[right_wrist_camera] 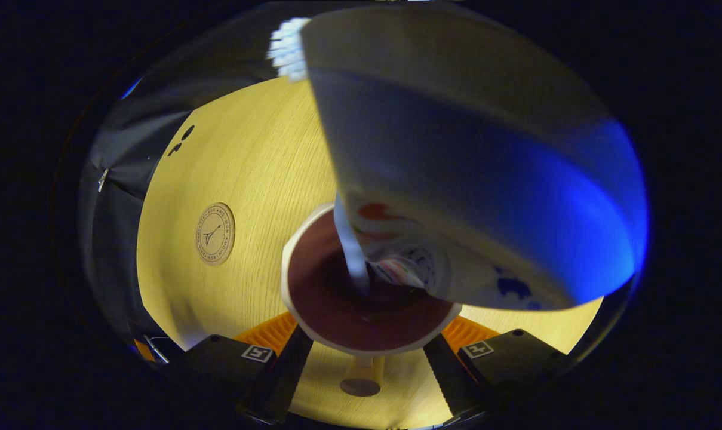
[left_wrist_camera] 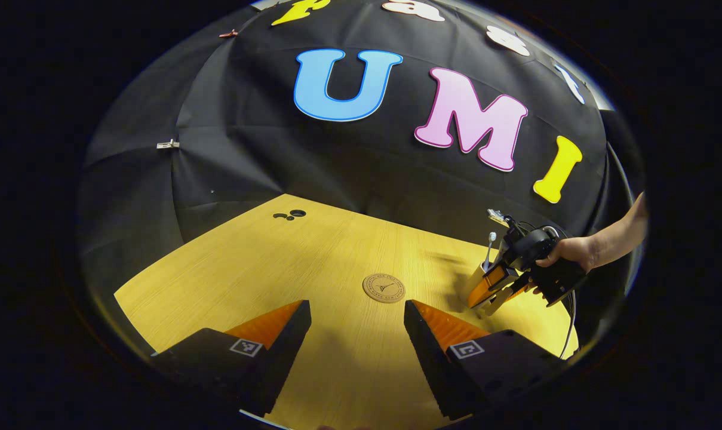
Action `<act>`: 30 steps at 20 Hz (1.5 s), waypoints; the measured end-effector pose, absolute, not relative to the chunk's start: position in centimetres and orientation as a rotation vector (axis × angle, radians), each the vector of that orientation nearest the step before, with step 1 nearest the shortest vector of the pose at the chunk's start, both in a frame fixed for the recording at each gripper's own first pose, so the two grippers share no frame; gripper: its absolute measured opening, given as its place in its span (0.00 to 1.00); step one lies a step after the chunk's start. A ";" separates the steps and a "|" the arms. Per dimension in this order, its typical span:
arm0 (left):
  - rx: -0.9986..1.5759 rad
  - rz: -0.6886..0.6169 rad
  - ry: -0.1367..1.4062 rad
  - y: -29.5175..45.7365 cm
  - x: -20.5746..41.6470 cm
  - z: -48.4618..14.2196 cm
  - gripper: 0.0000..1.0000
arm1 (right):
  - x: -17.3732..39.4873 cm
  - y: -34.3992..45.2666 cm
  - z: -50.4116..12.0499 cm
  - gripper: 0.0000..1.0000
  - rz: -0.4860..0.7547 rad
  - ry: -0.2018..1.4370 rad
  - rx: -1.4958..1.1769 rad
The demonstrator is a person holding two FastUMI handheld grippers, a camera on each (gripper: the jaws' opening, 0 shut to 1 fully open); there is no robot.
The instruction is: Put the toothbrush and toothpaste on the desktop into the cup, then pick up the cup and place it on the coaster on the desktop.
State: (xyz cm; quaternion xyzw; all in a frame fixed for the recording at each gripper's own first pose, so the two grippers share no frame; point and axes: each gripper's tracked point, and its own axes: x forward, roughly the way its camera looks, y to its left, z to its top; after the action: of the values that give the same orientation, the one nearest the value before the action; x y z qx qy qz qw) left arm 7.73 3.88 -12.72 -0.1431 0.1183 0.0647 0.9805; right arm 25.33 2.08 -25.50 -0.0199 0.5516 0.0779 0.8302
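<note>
Cup (right_wrist_camera: 361,298), toothbrush (right_wrist_camera: 350,245) and toothpaste (right_wrist_camera: 456,179) inside, sits clamped between the right gripper (right_wrist_camera: 366,352) fingers near the table's right edge for its move to the coaster (left_wrist_camera: 384,288), left gripper (left_wrist_camera: 357,328) gaping empty.

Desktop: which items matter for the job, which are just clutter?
Job:
cup
toothbrush
toothpaste
coaster
right gripper, around the cup

Lying about:
small black rings at the desktop's far corner

Dim booth; bright pool on the yellow wooden counter (left_wrist_camera: 313,263). Strong fisheye bending at edges. Blurred, blue-tinted white toothpaste tube (right_wrist_camera: 456,179) close to lens.
</note>
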 end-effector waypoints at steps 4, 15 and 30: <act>-0.303 0.119 0.241 3.4 7.9 -12.6 0.98 | 25.4 1.7 -25.4 0.83 0.155 1.169 -0.055; -0.297 0.070 0.259 1.4 8.2 -12.2 0.98 | 24.5 1.6 -25.5 0.30 0.119 1.179 -0.105; -0.309 0.087 0.274 2.9 6.4 -13.7 0.98 | 25.0 8.3 -20.8 0.29 0.241 1.076 -0.216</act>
State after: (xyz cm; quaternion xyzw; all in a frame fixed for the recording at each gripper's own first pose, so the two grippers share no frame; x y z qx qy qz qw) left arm 6.41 2.91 -13.74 -0.1536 0.1362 0.0431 0.9778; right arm 24.96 8.30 -20.80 -0.1025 0.5100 0.1145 0.8463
